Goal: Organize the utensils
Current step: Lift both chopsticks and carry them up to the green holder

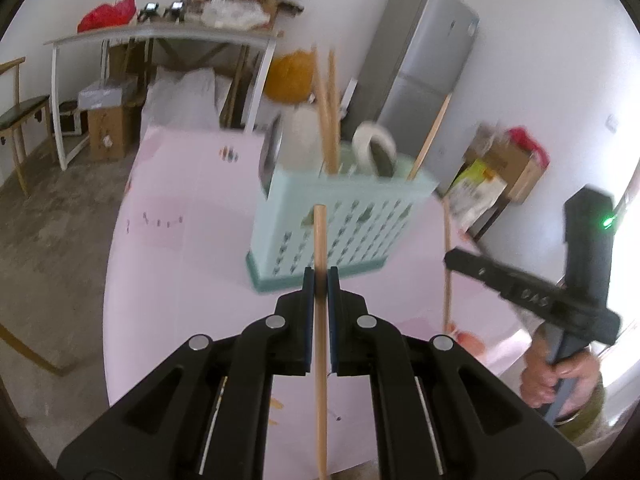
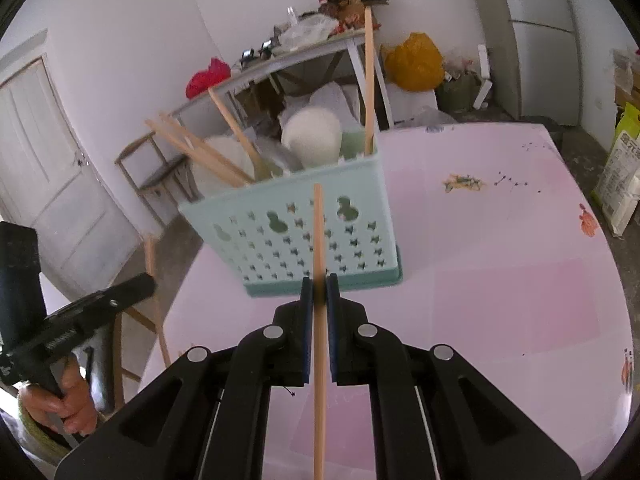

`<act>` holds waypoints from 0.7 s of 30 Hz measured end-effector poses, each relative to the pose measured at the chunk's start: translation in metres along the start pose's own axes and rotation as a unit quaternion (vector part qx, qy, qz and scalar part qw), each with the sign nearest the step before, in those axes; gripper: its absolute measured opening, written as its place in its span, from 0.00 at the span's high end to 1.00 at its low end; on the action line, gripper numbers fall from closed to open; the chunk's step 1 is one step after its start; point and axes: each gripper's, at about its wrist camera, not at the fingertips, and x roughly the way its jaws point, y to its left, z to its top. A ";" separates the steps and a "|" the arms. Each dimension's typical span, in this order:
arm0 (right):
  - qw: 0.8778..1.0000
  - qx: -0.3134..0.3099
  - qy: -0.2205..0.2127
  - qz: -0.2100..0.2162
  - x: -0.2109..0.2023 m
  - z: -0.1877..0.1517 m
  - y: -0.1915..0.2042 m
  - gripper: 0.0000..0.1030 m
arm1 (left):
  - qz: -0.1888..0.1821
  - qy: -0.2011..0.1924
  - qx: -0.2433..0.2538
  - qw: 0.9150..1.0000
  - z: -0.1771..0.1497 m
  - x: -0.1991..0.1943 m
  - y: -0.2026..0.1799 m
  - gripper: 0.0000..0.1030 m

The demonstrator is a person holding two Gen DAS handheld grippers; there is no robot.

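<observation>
Wooden chopstick clenched in left gripper fingers — second wooden chopstick clenched in right gripper; mint perforated plastic utensil basket on pink worktop.

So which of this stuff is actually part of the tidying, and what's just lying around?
Part of the job:
- left gripper, chopstick
- right gripper, chopstick
- utensil basket

Lying about:
- fridge
- red bag
- yellow bag

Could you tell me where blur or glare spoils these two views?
Left wrist view: the holder and its utensils are motion-blurred, window glare whitens the right edge, the left tool stays sharp on its chopstick. Right wrist view: milder blur on the holder, fisheye bends the door, no strong glare.
</observation>
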 end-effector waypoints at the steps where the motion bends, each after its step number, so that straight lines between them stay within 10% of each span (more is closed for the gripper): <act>1: 1.000 0.001 -0.004 0.001 -0.002 0.002 -0.001 0.93 | -0.004 -0.009 0.001 1.000 0.002 -0.005 -0.001 0.95; 10: 1.000 0.007 -0.024 0.004 -0.015 0.006 -0.007 0.93 | -0.045 -0.098 -0.001 0.994 0.046 -0.052 -0.009 0.95; 21: 0.999 0.016 -0.032 0.009 -0.017 0.007 -0.013 0.93 | -0.056 -0.258 -0.015 0.965 0.132 -0.071 -0.025 0.95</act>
